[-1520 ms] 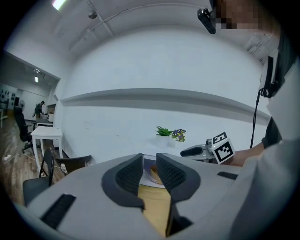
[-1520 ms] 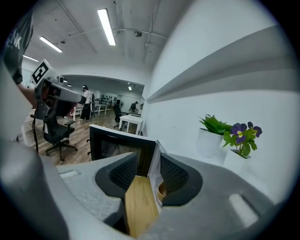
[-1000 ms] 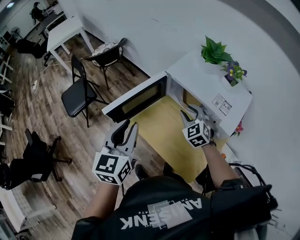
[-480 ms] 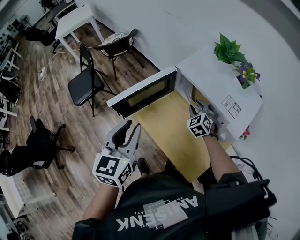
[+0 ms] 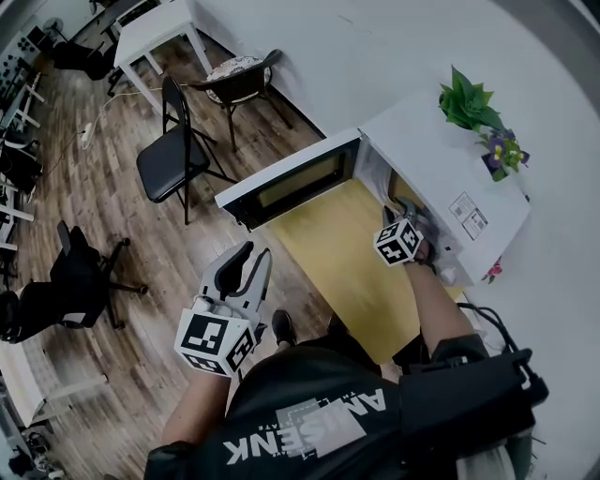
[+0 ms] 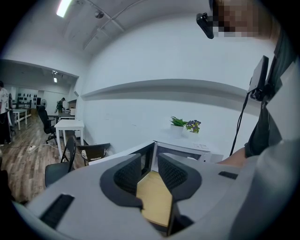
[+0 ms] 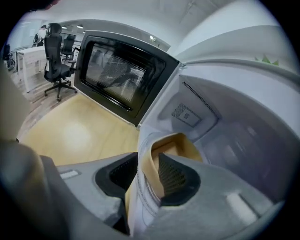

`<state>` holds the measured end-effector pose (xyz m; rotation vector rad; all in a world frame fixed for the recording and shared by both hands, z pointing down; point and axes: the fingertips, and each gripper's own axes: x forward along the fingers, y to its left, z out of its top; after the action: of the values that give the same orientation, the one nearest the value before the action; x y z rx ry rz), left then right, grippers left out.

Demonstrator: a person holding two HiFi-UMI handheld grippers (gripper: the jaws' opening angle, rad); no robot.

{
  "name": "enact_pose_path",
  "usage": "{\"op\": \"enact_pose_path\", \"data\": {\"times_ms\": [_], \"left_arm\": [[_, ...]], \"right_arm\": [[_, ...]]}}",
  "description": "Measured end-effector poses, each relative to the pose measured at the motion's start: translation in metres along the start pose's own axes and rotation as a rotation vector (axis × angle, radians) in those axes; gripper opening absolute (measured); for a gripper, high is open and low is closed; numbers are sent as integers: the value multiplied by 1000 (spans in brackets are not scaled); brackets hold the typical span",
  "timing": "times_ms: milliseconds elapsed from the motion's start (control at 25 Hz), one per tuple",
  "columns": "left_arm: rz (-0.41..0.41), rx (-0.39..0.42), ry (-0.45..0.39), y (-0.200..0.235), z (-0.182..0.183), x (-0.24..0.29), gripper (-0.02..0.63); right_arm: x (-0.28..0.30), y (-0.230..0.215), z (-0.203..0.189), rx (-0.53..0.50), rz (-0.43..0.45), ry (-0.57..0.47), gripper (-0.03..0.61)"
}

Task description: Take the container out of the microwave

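Observation:
The white microwave (image 5: 441, 178) stands on a yellow table (image 5: 337, 253) with its door (image 5: 291, 183) swung wide open to the left. My right gripper (image 5: 401, 221) reaches into the cavity. In the right gripper view a pale container (image 7: 176, 145) with a tan inside sits at the cavity mouth, and the right gripper (image 7: 150, 176) is shut on its wall, one jaw outside and one inside. My left gripper (image 5: 246, 264) hangs open over the wooden floor, left of the table, with nothing between its fingers (image 6: 129, 176).
A green plant (image 5: 466, 103) and purple flowers (image 5: 502, 150) stand on top of the microwave. A black folding chair (image 5: 173, 155), a second chair (image 5: 239, 80) and a white table (image 5: 155, 28) are beyond the door. An office chair (image 5: 56, 291) is at the left.
My right gripper has gone deeper into the microwave cavity. The left gripper has stayed open and drifted slightly left and down.

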<state>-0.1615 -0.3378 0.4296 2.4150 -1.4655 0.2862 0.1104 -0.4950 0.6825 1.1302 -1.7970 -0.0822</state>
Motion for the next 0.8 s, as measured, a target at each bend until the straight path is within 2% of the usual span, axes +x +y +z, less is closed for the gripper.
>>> {"op": "enact_pose_path", "data": {"times_ms": [280, 360, 560, 640, 800], "left_arm": [[-4, -3, 4, 3, -1, -3, 95], [-9, -3, 5, 2, -2, -5, 95], [-16, 4, 6, 5, -2, -9, 95], [-18, 3, 6, 7, -2, -10, 95], [-39, 8, 9, 8, -3, -12, 95]], "right_arm": [[12, -5, -7, -6, -2, 60, 133], [12, -4, -7, -25, 1, 62, 109], [12, -2, -1, -59, 23, 40, 78], [9, 1, 2, -45, 42, 28, 46], [-1, 13, 8, -23, 81, 11, 31]]}}
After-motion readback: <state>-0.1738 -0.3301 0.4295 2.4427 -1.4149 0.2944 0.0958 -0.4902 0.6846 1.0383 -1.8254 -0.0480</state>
